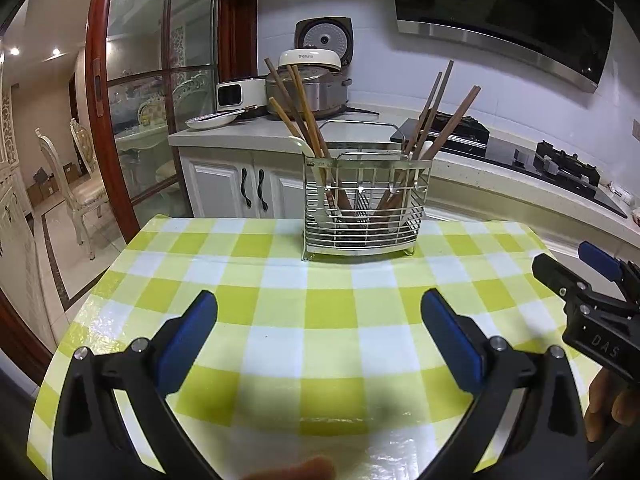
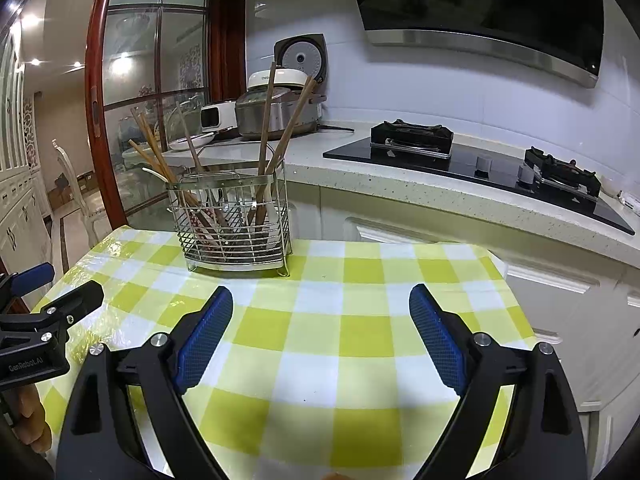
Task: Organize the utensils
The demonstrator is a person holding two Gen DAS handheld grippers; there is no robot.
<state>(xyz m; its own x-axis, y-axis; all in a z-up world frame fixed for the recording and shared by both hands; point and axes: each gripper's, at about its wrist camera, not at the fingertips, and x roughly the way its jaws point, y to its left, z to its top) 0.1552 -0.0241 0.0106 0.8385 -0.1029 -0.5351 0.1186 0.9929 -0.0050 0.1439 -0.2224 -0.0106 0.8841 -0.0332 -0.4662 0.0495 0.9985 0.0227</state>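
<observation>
hovering side by side, left tool and right tool gape above tablecloth.

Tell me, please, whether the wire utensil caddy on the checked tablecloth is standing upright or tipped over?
Upright. The wire caddy stands on its feet on the checked tablecloth, and the chopsticks lean out of its open top.
</observation>
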